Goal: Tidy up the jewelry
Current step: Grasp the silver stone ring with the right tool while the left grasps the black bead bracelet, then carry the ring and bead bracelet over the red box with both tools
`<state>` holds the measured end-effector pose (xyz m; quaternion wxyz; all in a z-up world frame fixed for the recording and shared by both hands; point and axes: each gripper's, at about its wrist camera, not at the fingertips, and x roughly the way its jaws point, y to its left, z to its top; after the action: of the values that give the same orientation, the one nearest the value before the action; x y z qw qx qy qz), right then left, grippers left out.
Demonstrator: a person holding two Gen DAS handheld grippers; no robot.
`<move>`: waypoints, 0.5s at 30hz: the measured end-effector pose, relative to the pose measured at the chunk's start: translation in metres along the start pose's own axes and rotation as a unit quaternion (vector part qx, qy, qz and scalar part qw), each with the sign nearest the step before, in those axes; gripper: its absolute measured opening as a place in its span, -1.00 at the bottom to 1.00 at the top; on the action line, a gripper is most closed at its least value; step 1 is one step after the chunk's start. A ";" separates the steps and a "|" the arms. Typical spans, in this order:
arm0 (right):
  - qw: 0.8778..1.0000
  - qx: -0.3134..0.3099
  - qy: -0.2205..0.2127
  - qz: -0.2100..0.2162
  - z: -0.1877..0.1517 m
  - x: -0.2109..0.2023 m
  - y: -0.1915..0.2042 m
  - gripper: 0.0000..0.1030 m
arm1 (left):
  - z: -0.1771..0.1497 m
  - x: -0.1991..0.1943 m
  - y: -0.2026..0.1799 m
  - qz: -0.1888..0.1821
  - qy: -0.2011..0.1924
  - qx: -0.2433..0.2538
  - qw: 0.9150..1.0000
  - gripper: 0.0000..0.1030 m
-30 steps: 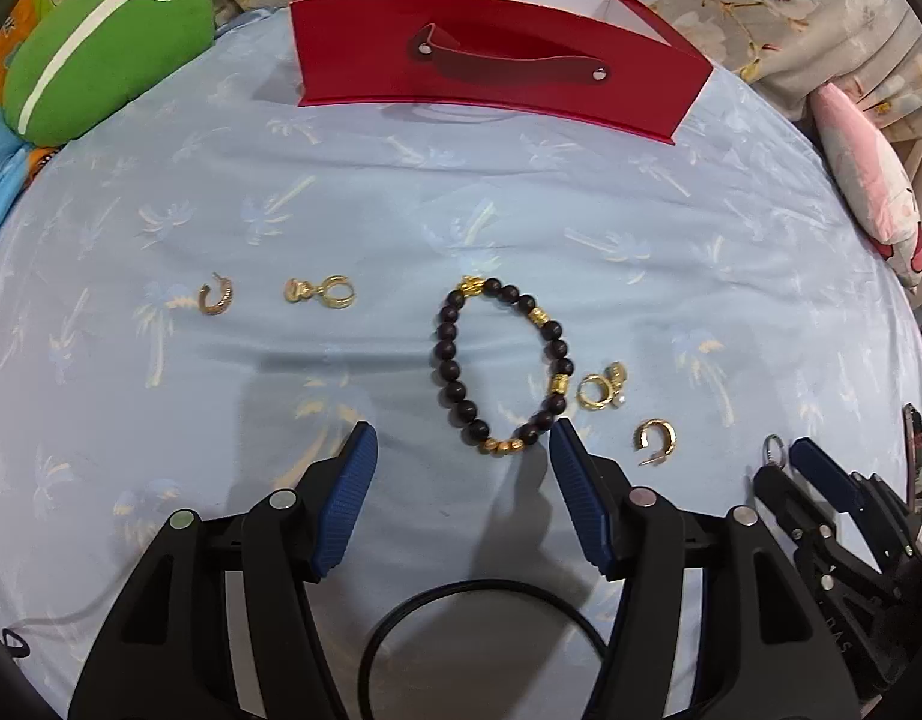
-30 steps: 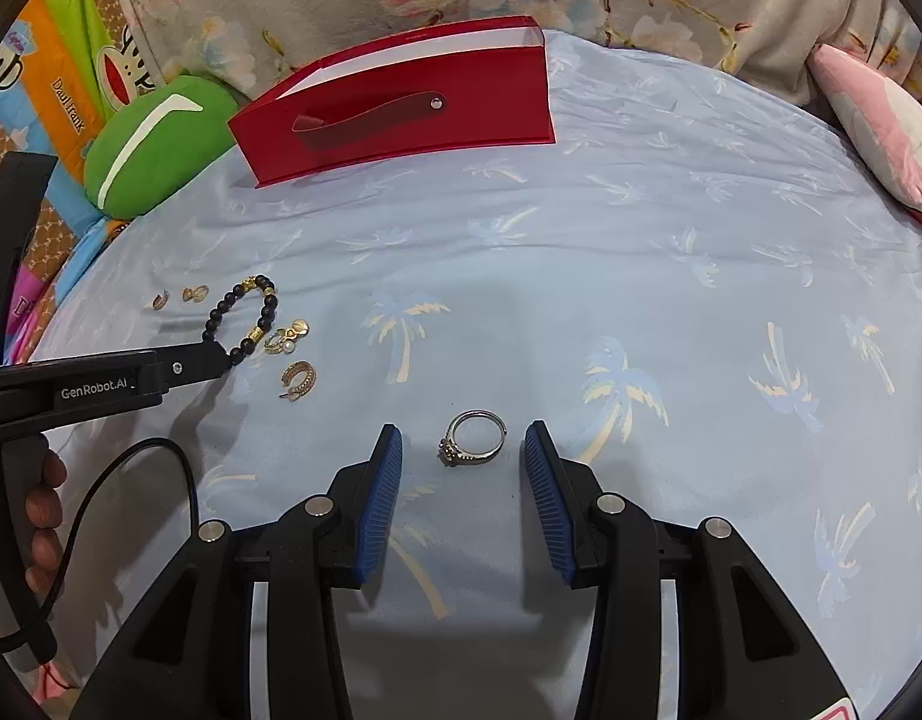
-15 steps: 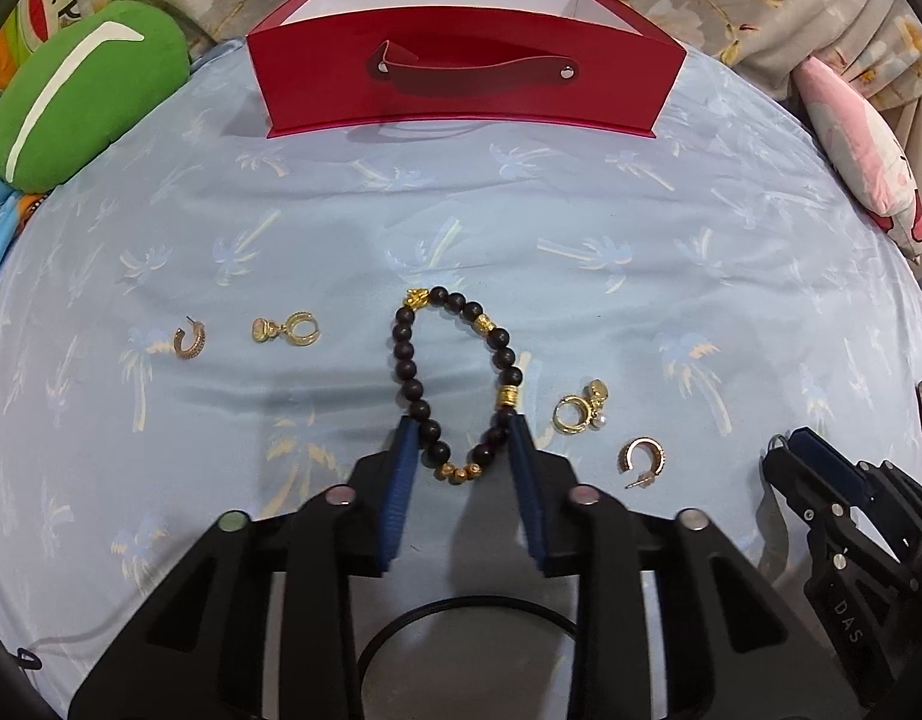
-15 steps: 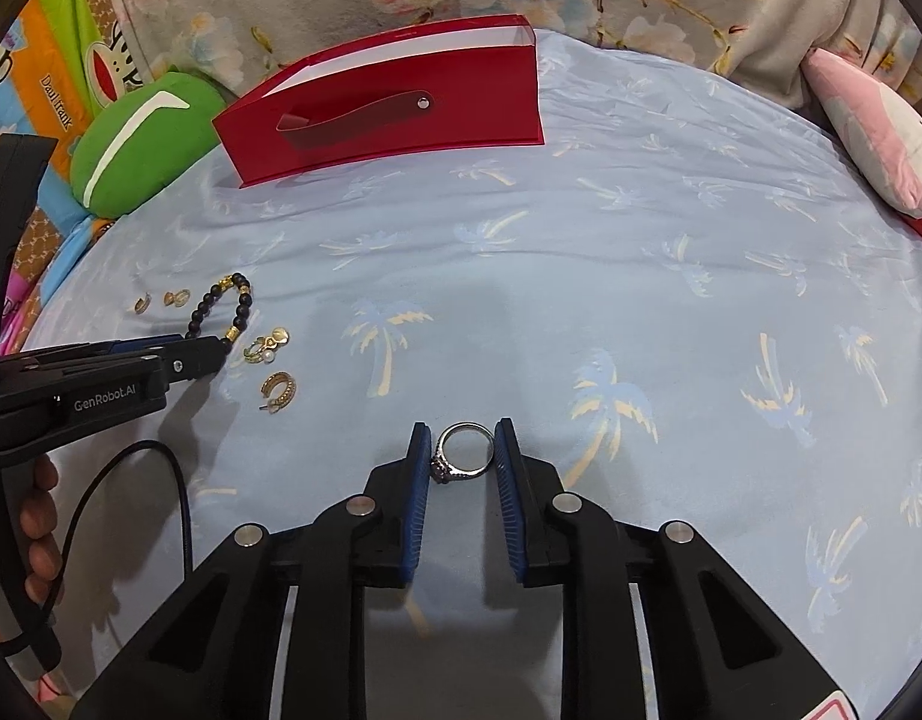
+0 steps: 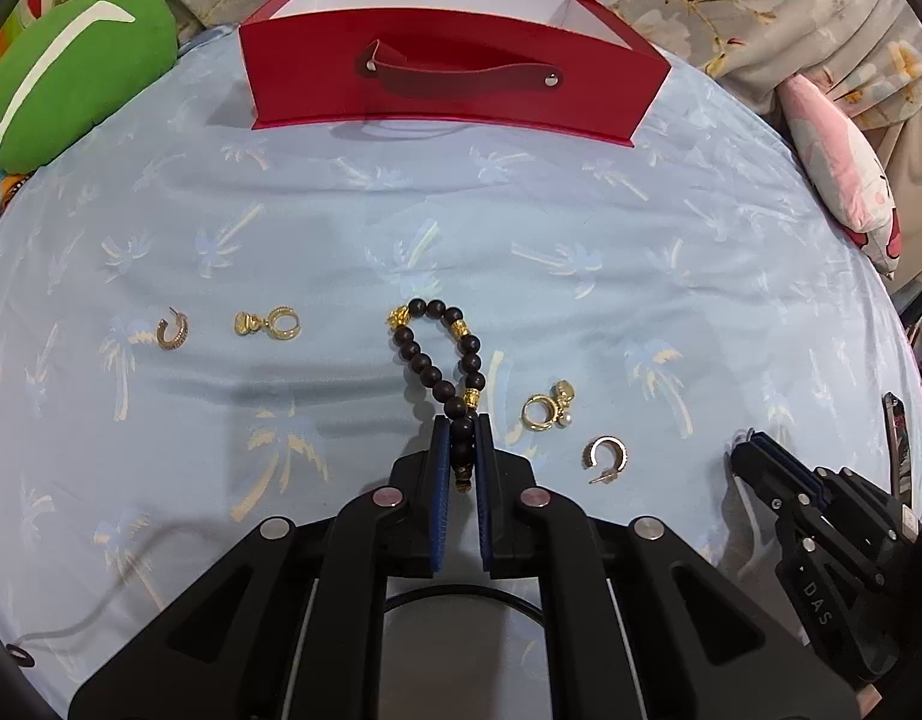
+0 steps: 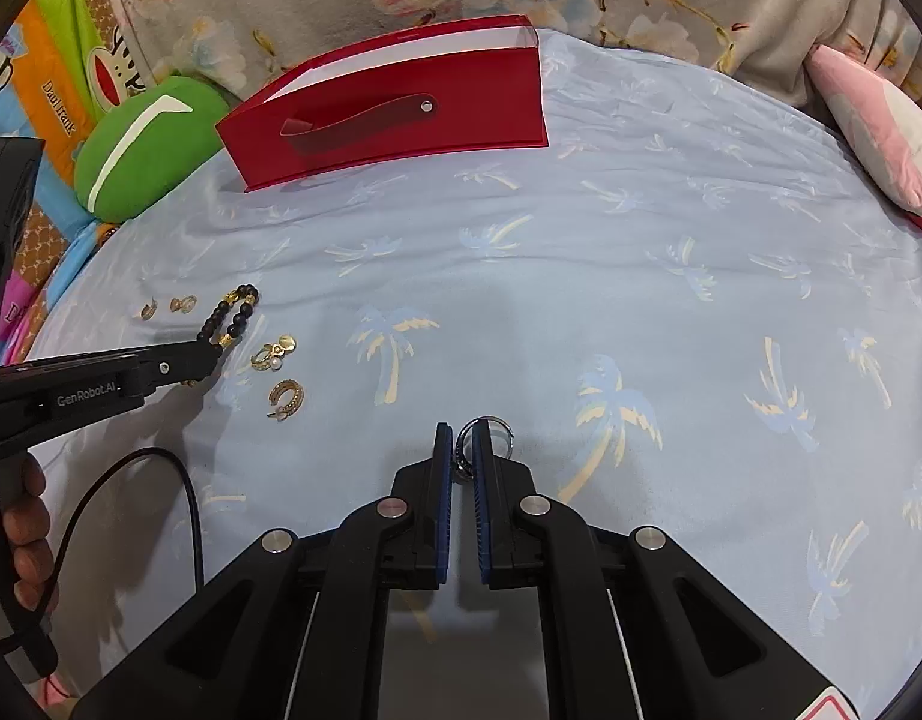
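Observation:
A bracelet of dark beads with gold spacers (image 5: 438, 354) lies on the blue palm-print sheet. My left gripper (image 5: 461, 426) is shut on its near end, squeezing the loop narrow. From the right wrist view the same gripper (image 6: 206, 354) pinches the bracelet (image 6: 236, 312). My right gripper (image 6: 464, 438) is shut on a silver ring (image 6: 491, 429) that stands up between the pads. Gold earrings lie around: a hoop (image 5: 173, 331) and a charm hoop (image 5: 269, 324) at left, a pearl charm hoop (image 5: 548, 409) and a hoop (image 5: 607, 456) at right. A red box (image 5: 449, 84) stands open at the back.
A green cushion (image 5: 71, 84) sits at the back left and a pink plush (image 5: 839, 174) at the right edge. Floral bedding lies behind the box. A black cable (image 6: 161, 480) trails from the left gripper, held by a hand (image 6: 26, 540).
Both grippers went from open to shut: the left closed on the bracelet's near end, narrowing its loop, and the right closed on the ring, which tipped upright.

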<state>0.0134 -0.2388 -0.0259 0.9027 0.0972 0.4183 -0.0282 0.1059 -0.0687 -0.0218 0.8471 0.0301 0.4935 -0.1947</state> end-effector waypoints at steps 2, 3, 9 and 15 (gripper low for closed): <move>1.000 0.003 -0.002 0.003 0.001 -0.001 0.000 -0.93 | 0.002 -0.005 0.000 -0.003 -0.005 -0.001 1.000 -0.87; 1.000 0.003 -0.004 0.004 0.002 -0.002 0.000 -0.94 | 0.003 -0.007 0.000 -0.006 -0.008 -0.001 1.000 -0.87; 1.000 0.001 -0.013 0.007 0.008 -0.008 0.002 -0.96 | 0.010 -0.022 0.000 -0.013 -0.026 -0.003 1.000 -0.87; 1.000 0.002 -0.020 0.012 0.012 -0.015 0.003 -0.96 | 0.015 -0.036 0.001 -0.017 -0.042 -0.002 0.999 -0.87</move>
<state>0.0132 -0.2386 -0.0063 0.9111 0.1040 0.3984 -0.0200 0.1028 -0.0605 0.0163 0.8638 0.0111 0.4581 -0.2094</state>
